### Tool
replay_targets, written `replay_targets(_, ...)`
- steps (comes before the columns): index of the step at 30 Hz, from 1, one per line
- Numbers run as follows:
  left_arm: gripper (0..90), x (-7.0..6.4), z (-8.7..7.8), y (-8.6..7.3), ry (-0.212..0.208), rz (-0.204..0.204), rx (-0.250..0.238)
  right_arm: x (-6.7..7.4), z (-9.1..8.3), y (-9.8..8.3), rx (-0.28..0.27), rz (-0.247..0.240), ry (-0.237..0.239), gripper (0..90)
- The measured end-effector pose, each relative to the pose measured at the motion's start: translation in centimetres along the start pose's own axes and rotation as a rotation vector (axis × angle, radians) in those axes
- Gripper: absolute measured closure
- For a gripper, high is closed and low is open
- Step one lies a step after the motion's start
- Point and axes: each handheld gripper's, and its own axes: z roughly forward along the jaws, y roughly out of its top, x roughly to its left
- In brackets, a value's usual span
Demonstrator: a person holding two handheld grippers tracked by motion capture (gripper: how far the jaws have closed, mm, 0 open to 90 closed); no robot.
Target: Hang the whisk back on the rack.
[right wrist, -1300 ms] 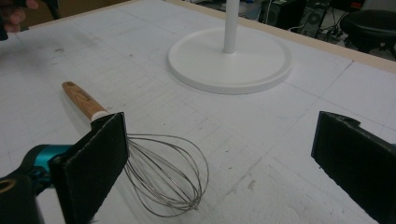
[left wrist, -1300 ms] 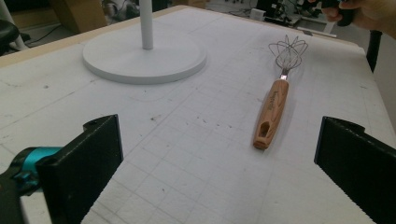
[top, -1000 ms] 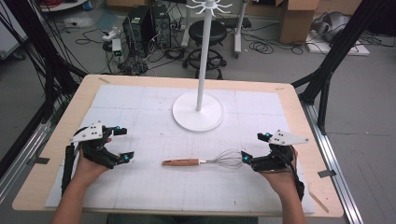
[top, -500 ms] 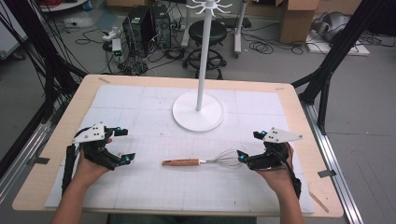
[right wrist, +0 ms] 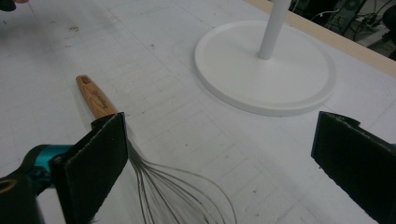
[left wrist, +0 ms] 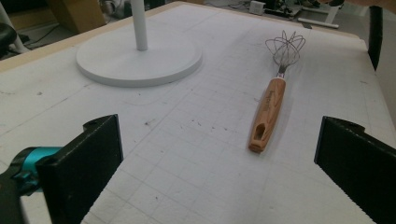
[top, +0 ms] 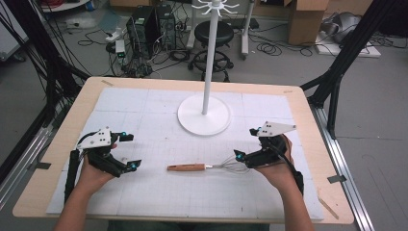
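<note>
The whisk (top: 207,167) has a smooth, light-brown wooden handle with a soft sheen and thin, shiny metal wire loops at its 3 o'clock end in the high view. The stand (top: 204,114) at 12 o'clock from it looks like smooth white plastic or painted metal, faintly glossy on base and pole. The mat (top: 159,103) is matt white, paper-like, printed with a faint grid and lightly scuffed. The table (top: 308,108) edge is pale, matt wood. Both the left gripper (top: 124,151) and right gripper (top: 244,143) have matt black, slightly rough plastic jaws with glossy teal accents.
</note>
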Motion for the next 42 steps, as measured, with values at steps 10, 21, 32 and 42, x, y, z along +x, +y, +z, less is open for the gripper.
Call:
replay_targets(10, 1.7, 0.3, -0.1, -0.1, 0.005, -0.005, 0.000, 0.8, 3.1, 2.5, 0.107, -0.057, 0.065, 3.2)
replay_targets(21, 1.7, 0.0, 0.2, 0.0, -0.006, 0.004, 0.015, 2.4, 5.7, 3.3, 0.187, -0.108, 0.120, 4.4)
replay_targets(32, 1.7, 0.1, 0.4, 0.2, 0.009, 0.004, 0.018, 2.7, 6.6, 3.5, 0.194, -0.117, 0.154, 4.4)
replay_targets(42, 1.7, 0.3, 1.1, 0.6, -0.010, 0.014, 0.006, 3.4, 6.7, 3.7, 0.205, -0.132, 0.164, 4.4)
